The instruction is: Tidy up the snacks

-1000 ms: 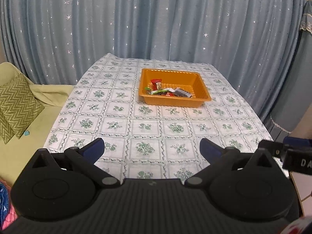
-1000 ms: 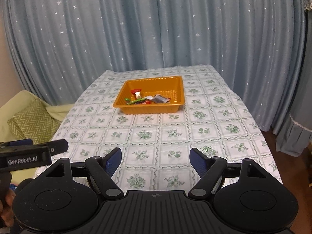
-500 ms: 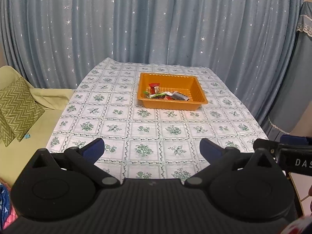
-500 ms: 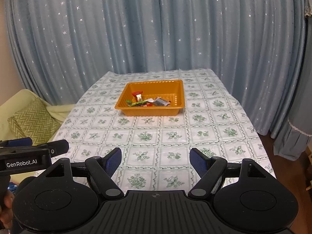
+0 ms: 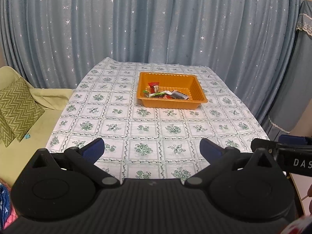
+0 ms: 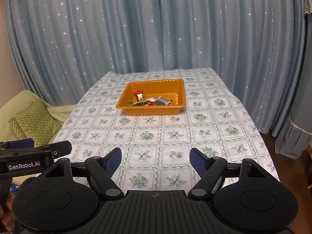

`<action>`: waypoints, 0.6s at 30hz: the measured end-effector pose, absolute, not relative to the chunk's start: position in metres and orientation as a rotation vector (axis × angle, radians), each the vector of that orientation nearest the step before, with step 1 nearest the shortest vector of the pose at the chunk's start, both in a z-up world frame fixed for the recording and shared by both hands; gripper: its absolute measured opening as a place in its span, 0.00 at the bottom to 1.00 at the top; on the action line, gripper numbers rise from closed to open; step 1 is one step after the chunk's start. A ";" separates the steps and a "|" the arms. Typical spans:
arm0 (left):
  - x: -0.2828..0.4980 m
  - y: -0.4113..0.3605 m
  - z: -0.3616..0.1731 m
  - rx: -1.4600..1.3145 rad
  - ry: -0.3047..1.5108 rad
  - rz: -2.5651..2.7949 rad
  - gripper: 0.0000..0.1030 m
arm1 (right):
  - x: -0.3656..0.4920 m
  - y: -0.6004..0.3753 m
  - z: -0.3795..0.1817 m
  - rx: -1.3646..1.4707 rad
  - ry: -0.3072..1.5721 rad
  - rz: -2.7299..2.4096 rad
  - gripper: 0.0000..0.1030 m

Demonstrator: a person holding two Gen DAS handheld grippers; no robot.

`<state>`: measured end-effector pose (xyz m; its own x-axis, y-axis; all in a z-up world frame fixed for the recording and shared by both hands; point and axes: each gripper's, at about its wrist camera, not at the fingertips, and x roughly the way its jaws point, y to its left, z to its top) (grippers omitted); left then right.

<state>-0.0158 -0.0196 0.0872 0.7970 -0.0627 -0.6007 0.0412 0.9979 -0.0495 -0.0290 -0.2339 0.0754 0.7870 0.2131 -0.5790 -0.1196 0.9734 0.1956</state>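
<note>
An orange tray stands on the far half of the table, also in the right wrist view. Several wrapped snacks lie in its near part: a red one, a green one, a dark one. My left gripper is open and empty, held back over the table's near edge. My right gripper is open and empty, also far back from the tray. Each gripper shows at the side of the other's view.
The table has a white cloth with green floral squares. Blue star curtains hang behind it. A green sofa with a zigzag cushion stands at the left. The table's right edge drops to a dark floor.
Both grippers have pulled back and risen a little, so the tray looks smaller and farther. Both jaws stay open.
</note>
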 end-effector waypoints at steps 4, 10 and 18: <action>-0.016 -0.019 0.087 -0.035 0.647 -0.056 1.00 | -0.029 -0.234 0.075 0.154 0.641 0.179 0.74; -0.016 -0.019 0.086 -0.035 0.647 -0.059 1.00 | -0.030 -0.234 0.075 0.156 0.639 0.177 0.74; -0.016 -0.020 0.085 -0.035 0.651 -0.059 1.00 | -0.029 -0.235 0.076 0.157 0.642 0.177 0.74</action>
<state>-0.0161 -0.0204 0.0848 0.7941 -0.0658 -0.6042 0.0437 0.9977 -0.0512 -0.0293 -0.2348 0.0757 0.7871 0.2119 -0.5793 -0.1150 0.9731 0.1996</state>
